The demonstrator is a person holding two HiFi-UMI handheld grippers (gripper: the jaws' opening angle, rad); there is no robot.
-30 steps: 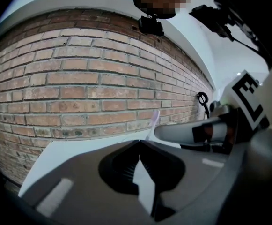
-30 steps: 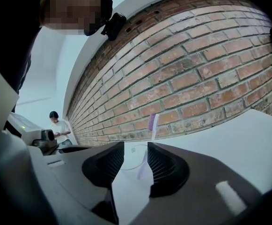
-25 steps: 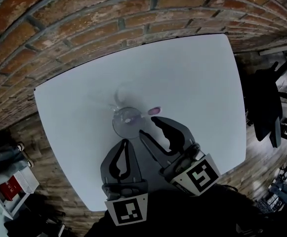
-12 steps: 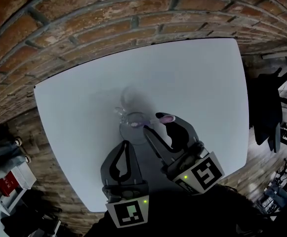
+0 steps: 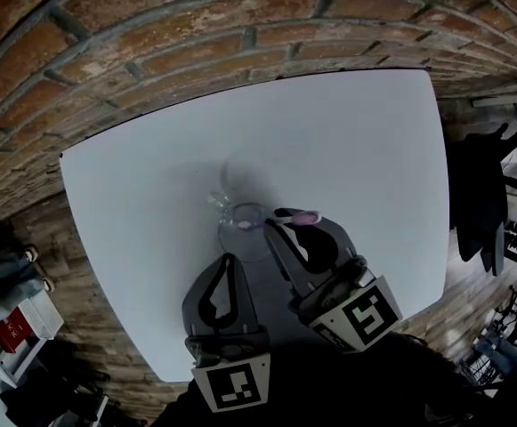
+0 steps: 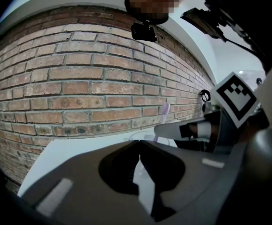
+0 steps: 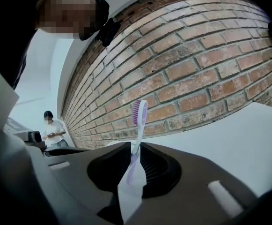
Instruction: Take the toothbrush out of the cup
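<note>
Clear glass cup (image 5: 243, 231) on the white table (image 5: 347, 149), grab made, nothing lifted out yet.
Black left gripper (image 5: 228, 257): tilted slightly down, jaws pressed together, empty, just short of the cup. Black right gripper (image 7: 135, 148): same tilt, jaws just closed on the lilac plastic toothbrush (image 7: 139, 118), bristle head above the tips, lower end in the cup.

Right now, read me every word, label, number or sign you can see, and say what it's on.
No readable words or numbers.
Left marker cube, right marker cube: black-and-white square patterns, no letters.
Red box on the floor: any print too small to read.
</note>
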